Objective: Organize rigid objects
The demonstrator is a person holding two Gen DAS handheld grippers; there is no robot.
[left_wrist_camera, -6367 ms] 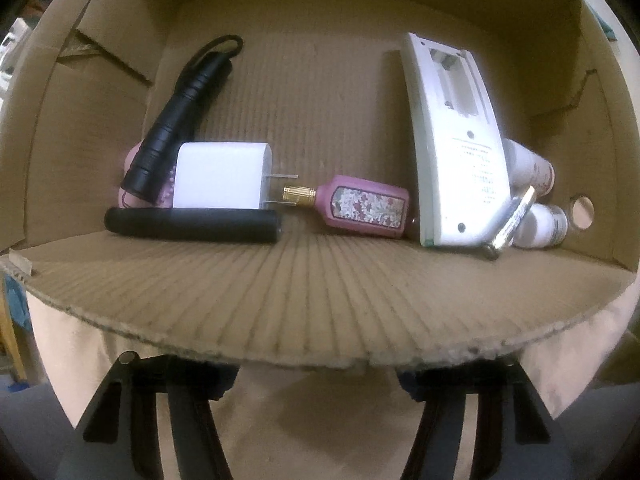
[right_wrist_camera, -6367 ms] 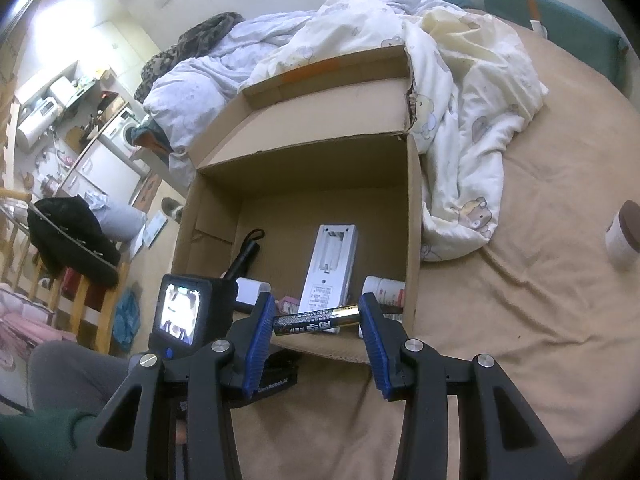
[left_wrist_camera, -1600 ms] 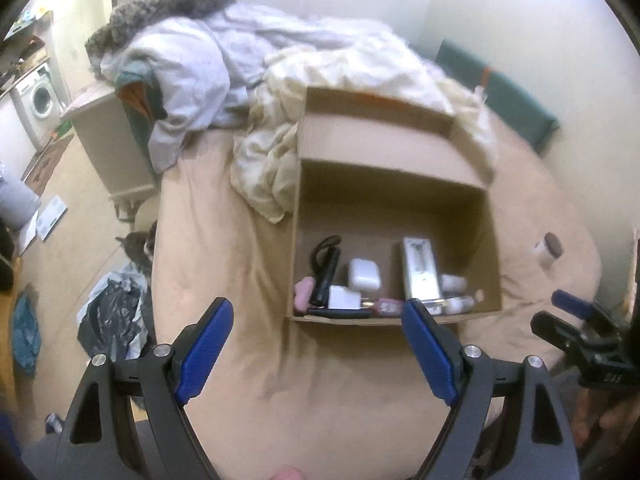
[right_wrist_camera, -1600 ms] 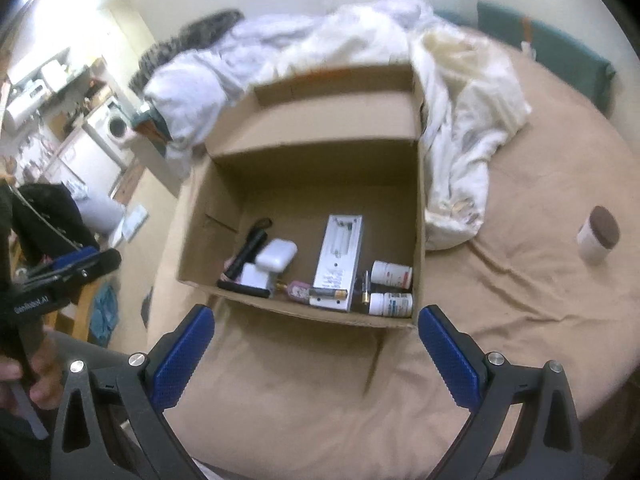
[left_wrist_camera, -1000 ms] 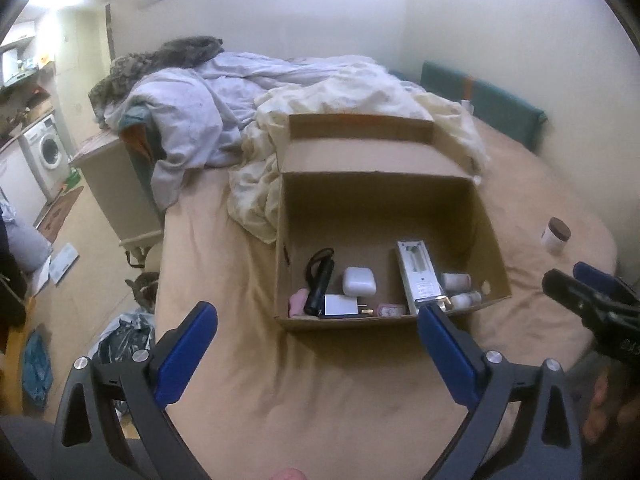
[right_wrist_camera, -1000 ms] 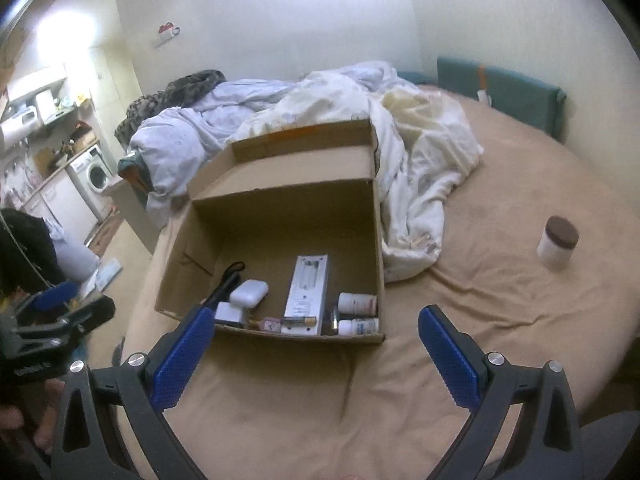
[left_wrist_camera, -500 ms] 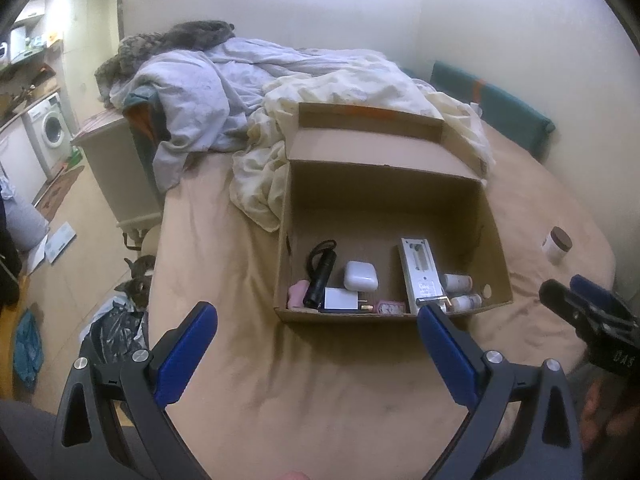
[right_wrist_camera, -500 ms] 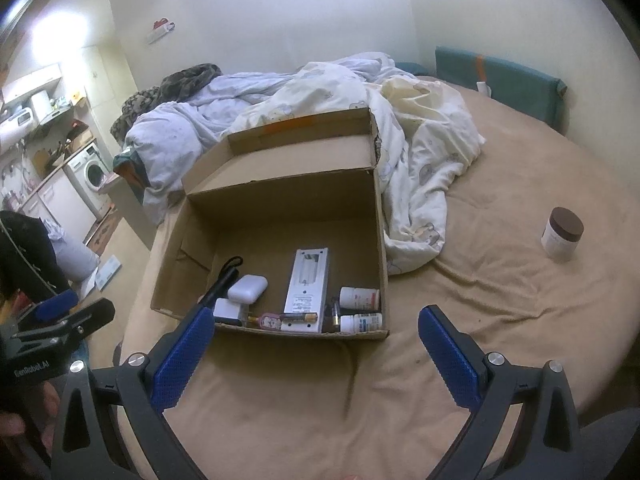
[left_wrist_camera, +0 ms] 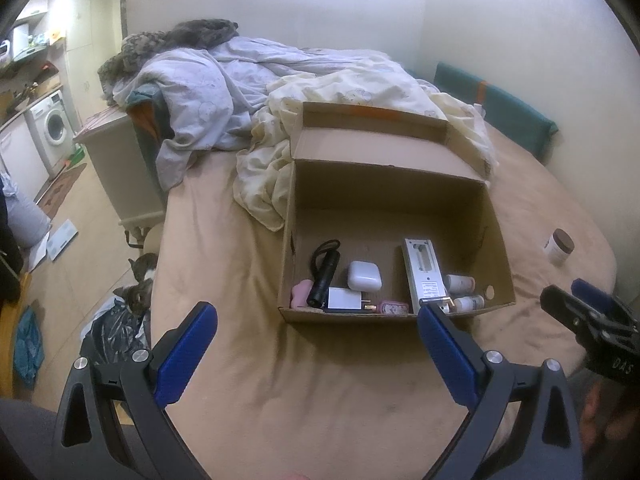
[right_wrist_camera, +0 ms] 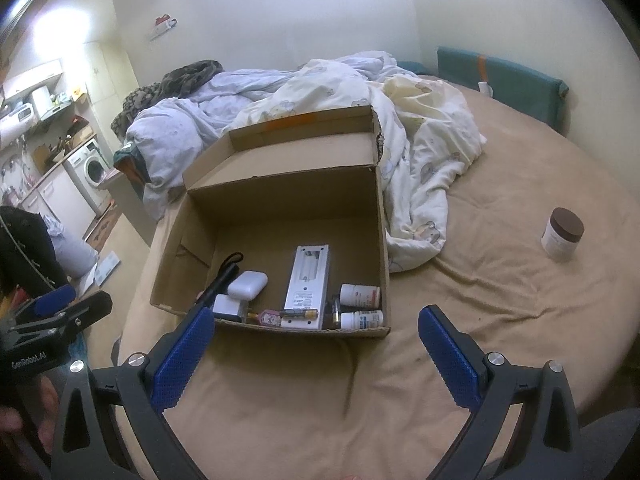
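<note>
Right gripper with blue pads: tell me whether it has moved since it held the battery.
Yes. The right gripper has pulled back and up from the brown cardboard box, now open; the battery lies inside.

A tan-sheeted bed carries an open cardboard box, a rumpled duvet and a brown-lidded jar.

The box is plain brown cardboard, matt, with a rough torn edge. It sits on a bed covered in soft tan cloth. Beside the box a crumpled quilt looks like thin cotton. Inside, a white case is smooth, glossy plastic.
</note>
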